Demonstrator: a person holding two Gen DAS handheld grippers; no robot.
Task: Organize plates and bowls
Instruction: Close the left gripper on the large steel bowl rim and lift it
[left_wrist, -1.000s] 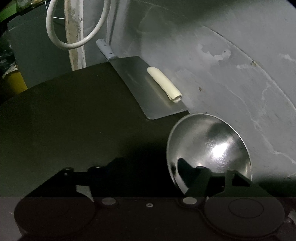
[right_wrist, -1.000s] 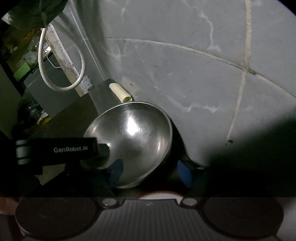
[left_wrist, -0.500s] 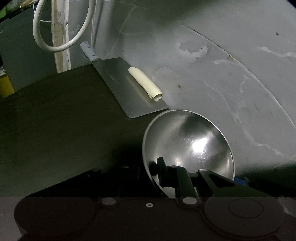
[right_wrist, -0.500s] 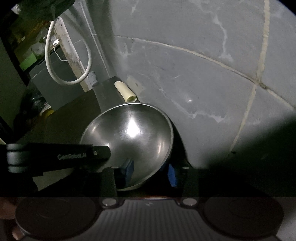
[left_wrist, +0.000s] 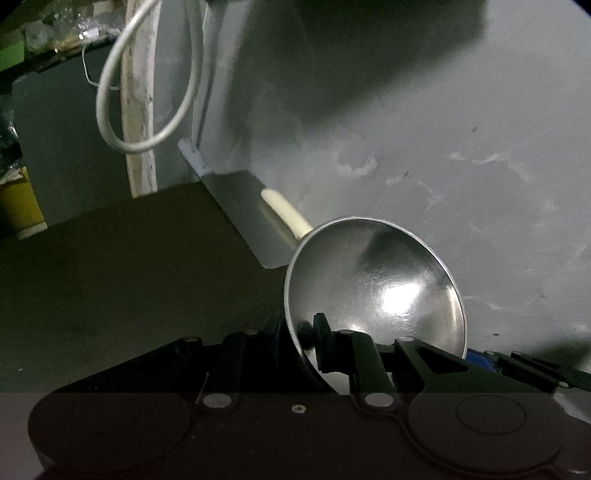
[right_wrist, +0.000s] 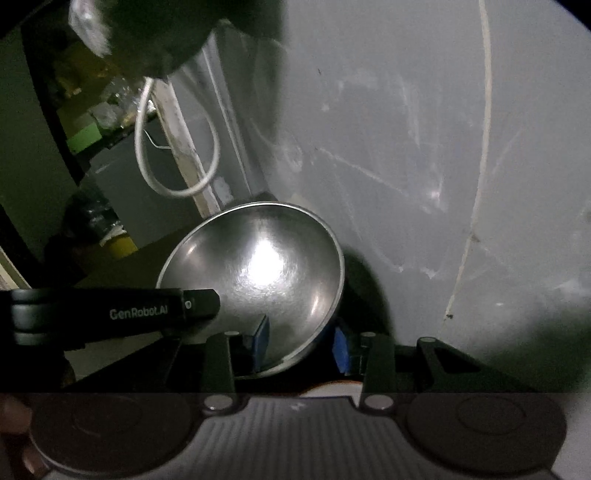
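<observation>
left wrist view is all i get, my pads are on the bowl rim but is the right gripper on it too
Observer: Yes. In the right wrist view the right gripper straddles the near rim of the steel bowl, one blue pad inside and one outside, pressed on it.
Operator: where is that relative to my grip
Observer: Further around the rim. In that view the left gripper shows as a black finger coming in from the left to the bowl's left rim. The right gripper holds the edge nearest its own camera.
</observation>
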